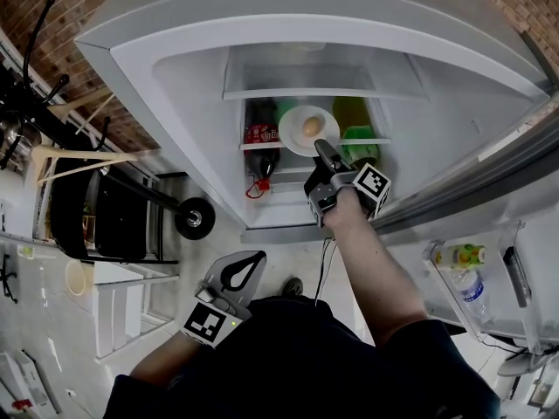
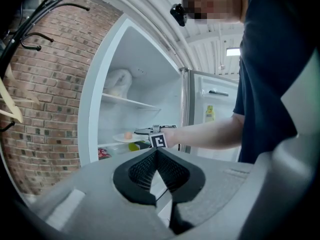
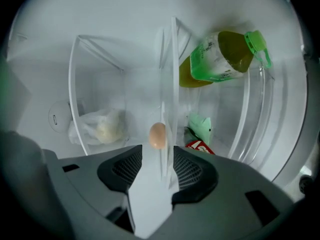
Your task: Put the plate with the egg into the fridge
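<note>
A white plate (image 1: 295, 138) with a brown egg (image 1: 311, 127) rests on a middle glass shelf (image 1: 258, 146) inside the open fridge. My right gripper (image 1: 321, 149) reaches in level to the plate's near rim. In the right gripper view, which is rolled sideways, the plate (image 3: 149, 194) lies between the parted jaws with the egg (image 3: 157, 135) just beyond them; the right gripper (image 3: 157, 160) is open. My left gripper (image 1: 253, 260) hangs low in front of my body, away from the fridge. Its pads meet with nothing between them, and the left gripper (image 2: 156, 152) is shut.
A cola bottle (image 1: 260, 138) stands left of the plate and green bottles (image 1: 354, 116) right of it. A white bag (image 3: 102, 126) lies deeper on the shelf. The open door's rack (image 1: 489, 321) at right holds bottles (image 1: 463, 256). A brick wall (image 2: 45, 99) and a dark rack (image 1: 113, 216) stand at left.
</note>
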The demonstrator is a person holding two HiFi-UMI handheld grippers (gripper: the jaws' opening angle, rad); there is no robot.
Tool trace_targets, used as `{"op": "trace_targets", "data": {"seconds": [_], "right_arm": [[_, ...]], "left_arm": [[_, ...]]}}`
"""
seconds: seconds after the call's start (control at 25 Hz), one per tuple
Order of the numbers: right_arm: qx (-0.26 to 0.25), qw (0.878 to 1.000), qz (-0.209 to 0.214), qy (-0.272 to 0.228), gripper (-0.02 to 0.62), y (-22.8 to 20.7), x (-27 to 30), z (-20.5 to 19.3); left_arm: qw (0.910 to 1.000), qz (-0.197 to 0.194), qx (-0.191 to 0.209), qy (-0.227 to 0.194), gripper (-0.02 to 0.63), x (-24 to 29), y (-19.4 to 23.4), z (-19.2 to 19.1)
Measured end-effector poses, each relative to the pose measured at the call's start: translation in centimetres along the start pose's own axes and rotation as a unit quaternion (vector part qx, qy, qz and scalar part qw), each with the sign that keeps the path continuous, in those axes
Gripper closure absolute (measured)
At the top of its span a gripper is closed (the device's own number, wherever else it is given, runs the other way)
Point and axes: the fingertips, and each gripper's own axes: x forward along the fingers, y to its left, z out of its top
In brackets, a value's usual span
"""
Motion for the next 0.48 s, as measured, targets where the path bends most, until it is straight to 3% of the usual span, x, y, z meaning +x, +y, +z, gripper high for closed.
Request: {"op": "trace_targets", "data": {"seconds": [0.16,0.2,0.28,0.48], "right_arm": [[0.004,1.0,-0.013,0.0,0.396,-1.3,-1.7,-0.6],[0.003,1.0,-0.019,0.0,0.413,-1.7,-2.1,-0.7],[-0.004,1.0,-0.028,-0.004,0.528,-2.2,-2.6,-0.7],[-0.02,0.999,-0.03,-0.016,0.574,-2.0,-2.2,0.0]], "left_arm": [[1.0,-0.002,-0.002,0.002,0.615,-0.2,0.2,-0.2],[1.0,-0.003,-0.001,0.002,0.615,-0.2,0.2,-0.2],[1.0,-0.007,0.0,0.003,0.615,-0.3,0.2,-0.3],[0.9999,-0.013,0.0,0.007,0.615,-0.4,0.1,-0.5]]}}
